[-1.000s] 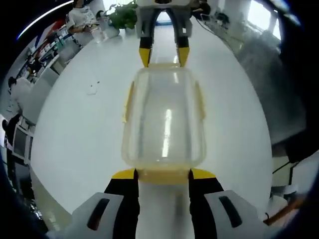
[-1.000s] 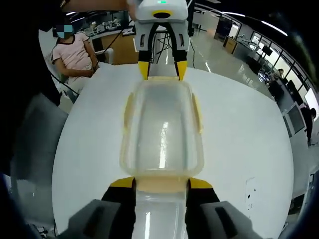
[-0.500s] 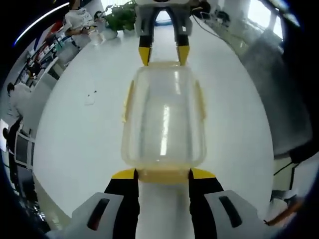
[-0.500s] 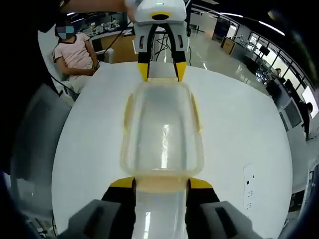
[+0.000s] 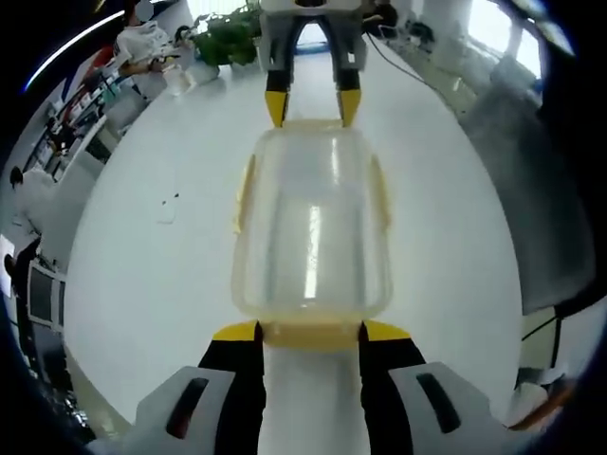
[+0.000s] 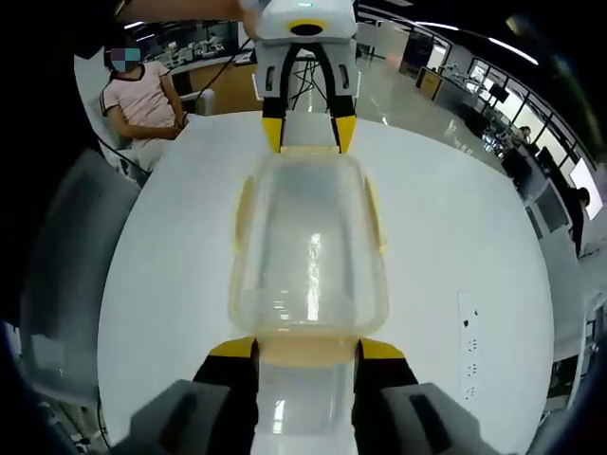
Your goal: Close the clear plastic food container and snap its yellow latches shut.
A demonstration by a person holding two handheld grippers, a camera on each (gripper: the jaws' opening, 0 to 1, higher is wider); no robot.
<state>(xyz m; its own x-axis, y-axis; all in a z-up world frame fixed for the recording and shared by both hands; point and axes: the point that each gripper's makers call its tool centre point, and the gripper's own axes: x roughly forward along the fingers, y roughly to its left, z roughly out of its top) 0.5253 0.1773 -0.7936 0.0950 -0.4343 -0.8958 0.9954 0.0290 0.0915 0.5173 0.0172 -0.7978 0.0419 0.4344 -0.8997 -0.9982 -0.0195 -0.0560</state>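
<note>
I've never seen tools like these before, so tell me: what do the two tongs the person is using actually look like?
Both look alike. The left tongs have two black fingers capped with yellow tips, rising from pale grey housings with dark slots. The right tongs match: black fingers, yellow tips, grey bases. Seen from across the table, each has a white-grey body with dark arms narrowing to yellow tips, and the left one carries a small green light on top.
</note>
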